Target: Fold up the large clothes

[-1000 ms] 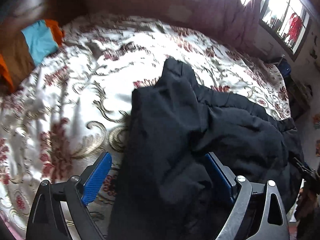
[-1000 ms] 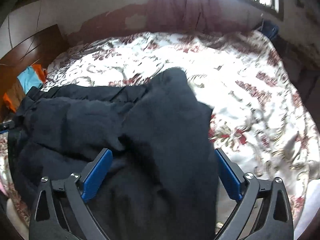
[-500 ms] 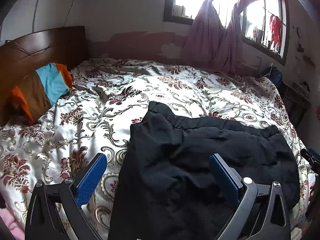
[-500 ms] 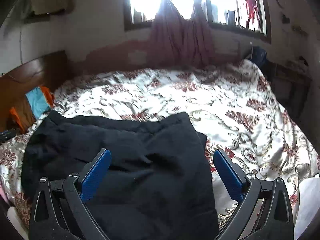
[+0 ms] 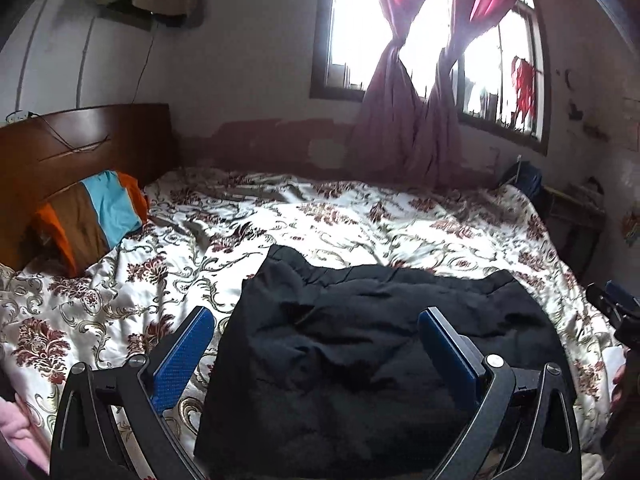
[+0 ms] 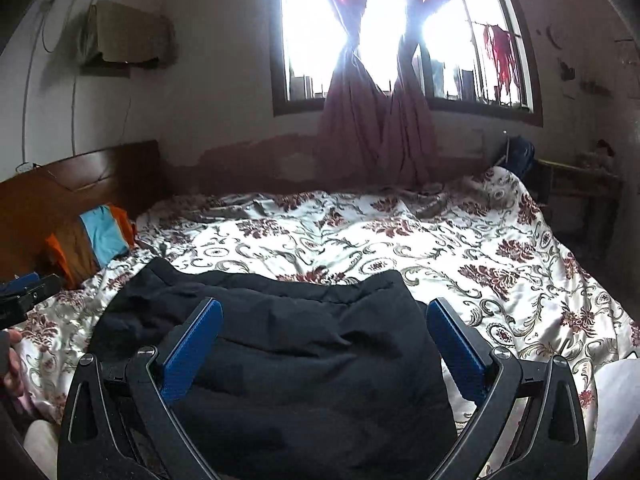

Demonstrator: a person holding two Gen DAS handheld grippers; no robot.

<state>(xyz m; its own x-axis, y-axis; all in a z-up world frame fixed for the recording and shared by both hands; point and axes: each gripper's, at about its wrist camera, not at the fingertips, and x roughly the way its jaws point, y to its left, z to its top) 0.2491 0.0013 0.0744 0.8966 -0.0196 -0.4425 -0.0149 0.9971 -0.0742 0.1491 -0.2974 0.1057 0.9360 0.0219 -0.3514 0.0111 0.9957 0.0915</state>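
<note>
So the black garment (image 5: 360, 344) is lying folded over on the near side of the bed, a thick, slightly puffy bundle with creases and soft lumps all over the top. Far edge runs pretty straight with a seam line along it, one corner poking up on the left. From the right wrist view the same garment (image 6: 304, 360) looks roughly rectangular, nothing gripping it.

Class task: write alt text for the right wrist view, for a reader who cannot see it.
A black garment lies loosely folded on a floral bedspread, seen between the open blue-padded fingers of the right claw, which holds nothing. Behind are a wooden headboard, a striped pillow, tied curtains at a bright window, and the left claw at the left edge.
</note>
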